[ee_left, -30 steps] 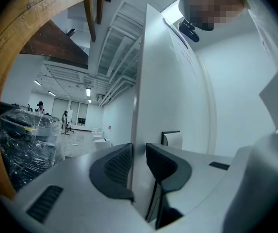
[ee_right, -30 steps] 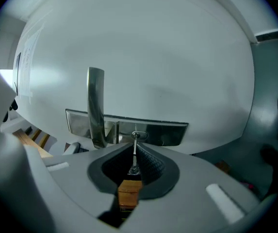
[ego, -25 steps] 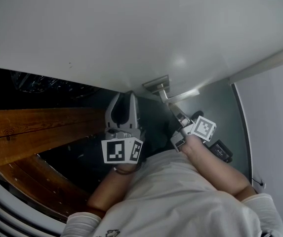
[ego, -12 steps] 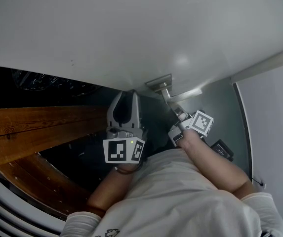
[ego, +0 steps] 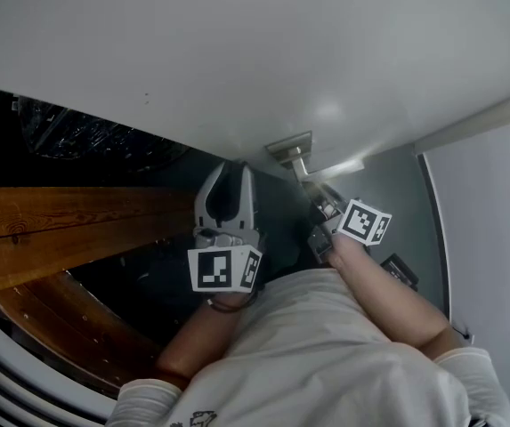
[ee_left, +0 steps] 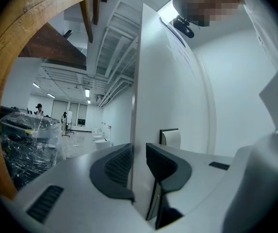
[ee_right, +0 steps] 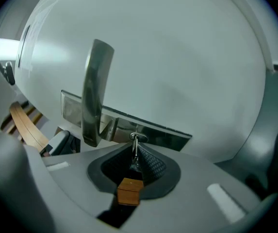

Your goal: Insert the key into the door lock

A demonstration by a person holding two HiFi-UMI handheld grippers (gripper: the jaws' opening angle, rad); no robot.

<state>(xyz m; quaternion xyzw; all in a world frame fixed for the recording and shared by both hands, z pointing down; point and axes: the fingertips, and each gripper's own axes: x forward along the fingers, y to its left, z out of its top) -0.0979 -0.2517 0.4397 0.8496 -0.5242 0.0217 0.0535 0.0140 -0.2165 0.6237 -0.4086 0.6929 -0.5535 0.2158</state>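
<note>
A white door [ego: 237,52] fills the top of the head view, with a steel lock plate [ego: 287,148] and lever handle [ego: 326,169]. My left gripper [ego: 233,169] stands shut on the door's edge [ee_left: 138,106], one pad [ee_left: 117,165] on each side. My right gripper [ego: 319,196] is just below the lock plate and is shut on the key [ee_right: 135,152]. A small wooden tag [ee_right: 129,191] hangs from the key. The key's far end meets the lock plate [ee_right: 143,130] beside the handle [ee_right: 94,91]. I cannot tell whether it sits inside the lock.
A curved wooden rail [ego: 50,229] and dark wrapped goods [ego: 85,136] lie left of the door. A white wall [ego: 495,212] stands at the right. The person's arms and white shirt [ego: 326,345] fill the lower middle. Beyond the door edge is an open hall [ee_left: 75,125].
My right gripper has edged up a little toward the lock plate with the key. My left gripper has stayed on the door's edge.
</note>
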